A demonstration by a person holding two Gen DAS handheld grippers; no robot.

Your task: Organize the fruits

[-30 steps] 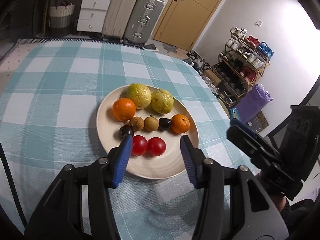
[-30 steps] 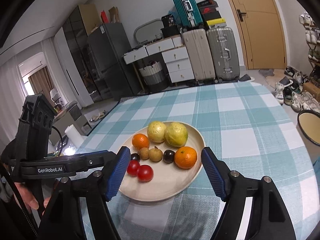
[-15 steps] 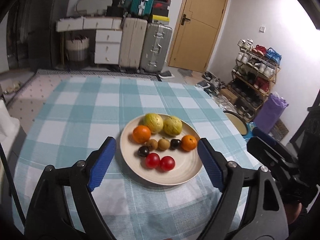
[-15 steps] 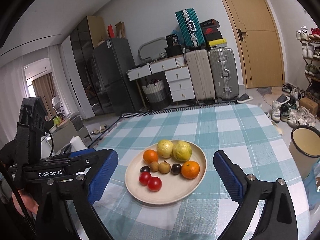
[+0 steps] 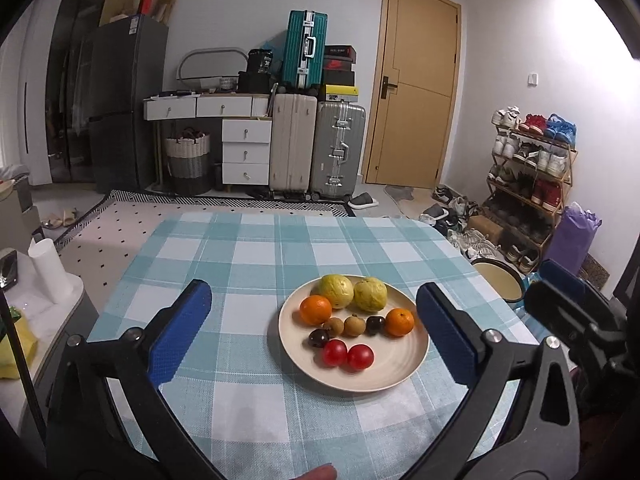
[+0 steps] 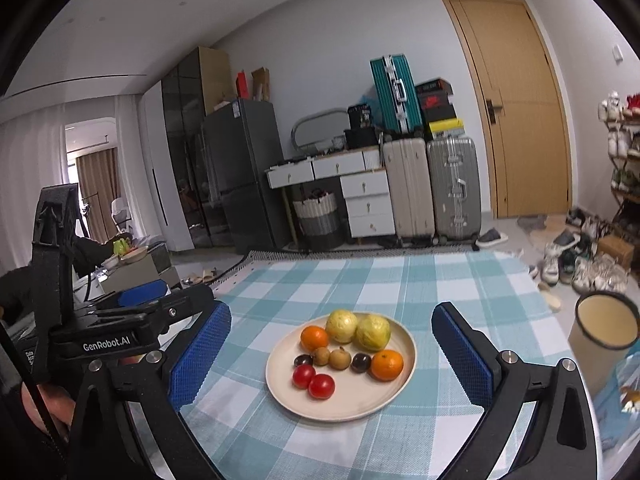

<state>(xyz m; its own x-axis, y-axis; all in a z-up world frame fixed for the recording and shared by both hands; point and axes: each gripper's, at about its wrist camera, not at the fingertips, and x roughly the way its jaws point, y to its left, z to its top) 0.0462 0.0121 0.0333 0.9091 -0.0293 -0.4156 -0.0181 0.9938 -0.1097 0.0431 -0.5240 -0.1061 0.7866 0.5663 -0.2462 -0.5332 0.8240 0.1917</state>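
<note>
The plate sits on the checked surface, at about one o'clock from the left tool and near twelve o'clock from the right tool, well apart from both. On it, two guavas lie side by side at the plate's twelve o'clock; an orange sits at ten o'clock and a second orange at three; between them runs a row of two tan longans flanked by two dark fruits; a pair of tomatoes touch each other at six o'clock. Both tools have just been opening and now stand spread wide, nothing between the blue pads of either — no fruit is held. Like lies with like, so the sorting looks finished, or all but; the step in hand reads as the release and pull-away. If anything remains, the next move would call for a low approach over the rim, pads straddling one round fruit without nudging its neighbour — the tomatoes and longans sit close and would roll at a touch. A bin stands off the surface at three o'clock
</note>
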